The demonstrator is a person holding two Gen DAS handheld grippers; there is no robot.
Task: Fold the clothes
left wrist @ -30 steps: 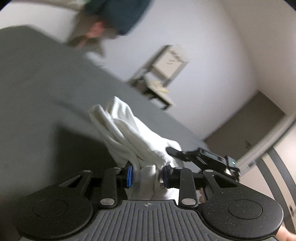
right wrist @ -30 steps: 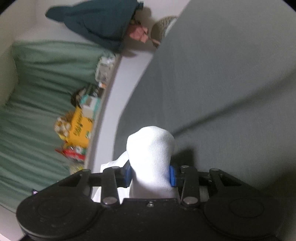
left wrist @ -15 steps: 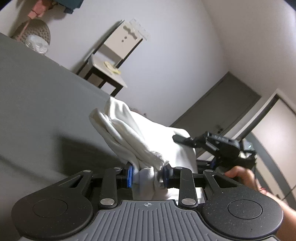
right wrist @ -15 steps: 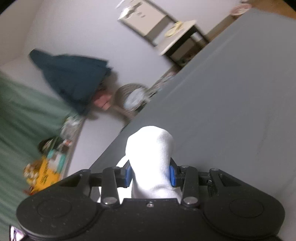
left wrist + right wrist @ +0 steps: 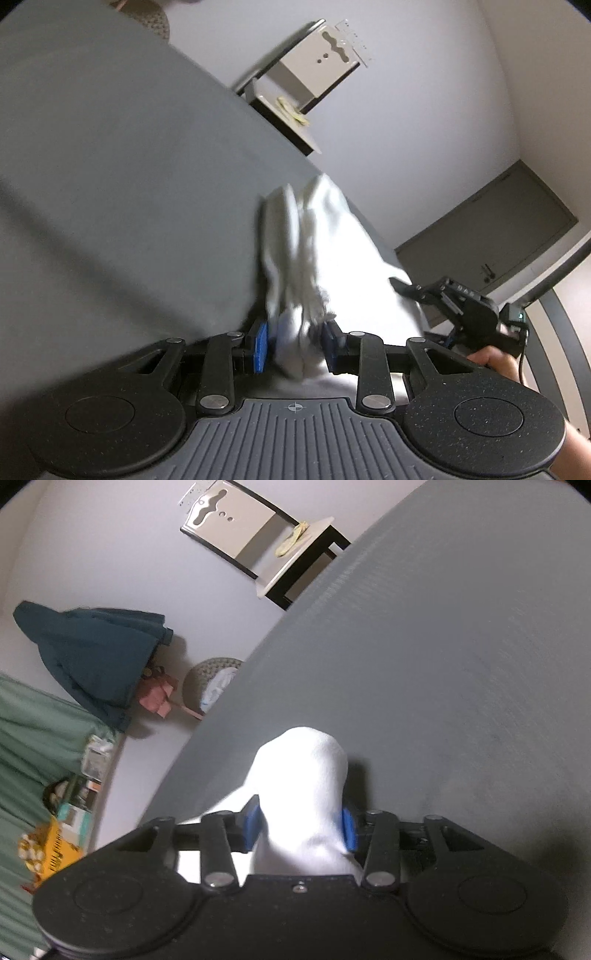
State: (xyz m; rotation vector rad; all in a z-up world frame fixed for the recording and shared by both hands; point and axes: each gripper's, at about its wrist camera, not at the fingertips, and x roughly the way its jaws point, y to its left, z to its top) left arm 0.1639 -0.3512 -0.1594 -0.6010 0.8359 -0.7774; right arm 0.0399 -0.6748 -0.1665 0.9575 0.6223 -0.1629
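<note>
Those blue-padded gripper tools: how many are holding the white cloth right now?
2. The left gripper pinches a bunched edge of the white garment over the grey bed. The right gripper clamps another fold, and also shows at the left camera's right edge.

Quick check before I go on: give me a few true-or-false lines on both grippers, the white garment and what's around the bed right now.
1. The left gripper is shut on the white garment. True.
2. The right gripper is open and holds nothing. False: it is shut on a bunched part of the white garment.
3. The surface below is a grey bed. True.
4. A red coat hangs on the wall. False: the hanging coat is dark teal.
5. A chair stands by the wall past the bed. True.
</note>
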